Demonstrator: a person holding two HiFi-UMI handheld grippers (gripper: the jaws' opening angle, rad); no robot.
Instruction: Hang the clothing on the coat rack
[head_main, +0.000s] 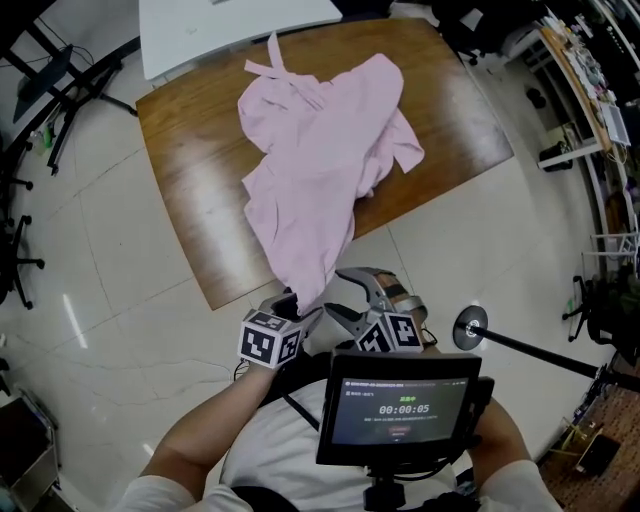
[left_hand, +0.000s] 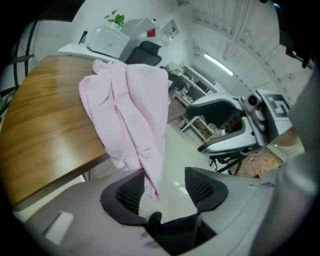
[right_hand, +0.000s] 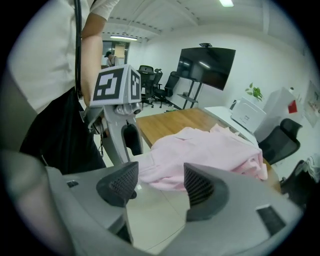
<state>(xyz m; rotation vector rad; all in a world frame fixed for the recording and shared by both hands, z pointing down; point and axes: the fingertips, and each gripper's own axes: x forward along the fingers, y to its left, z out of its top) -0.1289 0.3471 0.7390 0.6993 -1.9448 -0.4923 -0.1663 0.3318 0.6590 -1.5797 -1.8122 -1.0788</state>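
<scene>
Left claw (left_hand: 165, 182) released, jaws wide; in the head view its tips are hidden under cloth. Crumpled pale pink cloth garment (head_main: 320, 150) is heaped on the brown wooden table (head_main: 190, 170), hem spilling over the 6 o'clock edge and hanging between those jaws; pad contact unclear. Right claw (right_hand: 160, 182) released, empty.
</scene>
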